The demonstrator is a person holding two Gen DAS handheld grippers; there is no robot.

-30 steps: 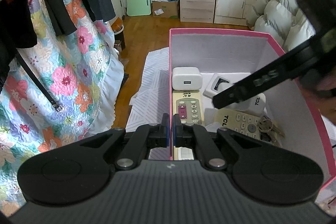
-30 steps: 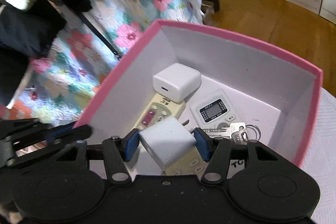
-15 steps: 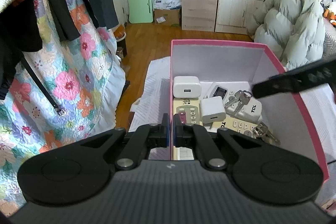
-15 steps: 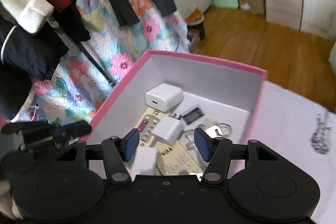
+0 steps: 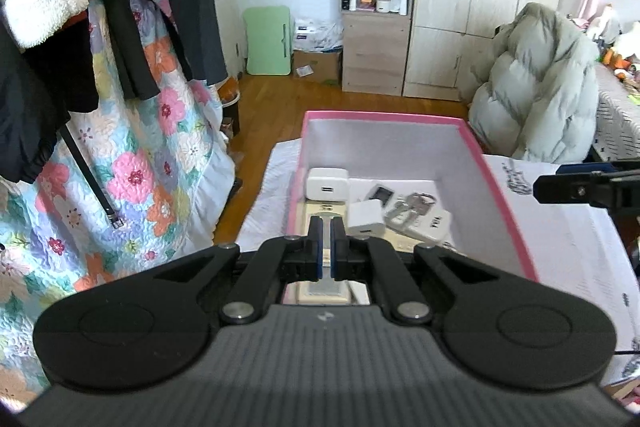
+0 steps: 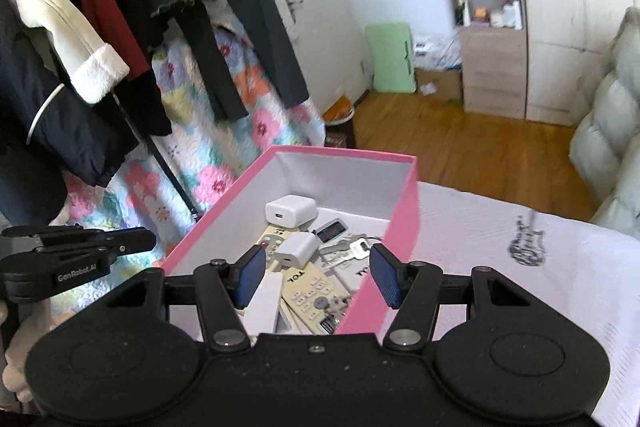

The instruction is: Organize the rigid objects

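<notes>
Two white plastic chargers (image 6: 295,248) lie in your pink cardboard box (image 6: 404,203), at twelve o'clock from your empty, wide-open right gripper (image 6: 318,281), the nearer; your left gripper (image 5: 327,247) is nearly closed, empty.

Pink box (image 5: 496,187), white chargers (image 5: 326,183), floral quilt (image 5: 132,163)

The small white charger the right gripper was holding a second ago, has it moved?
Yes. The small white charger left the right gripper and now lies in the pink box, below the larger charger.
</notes>
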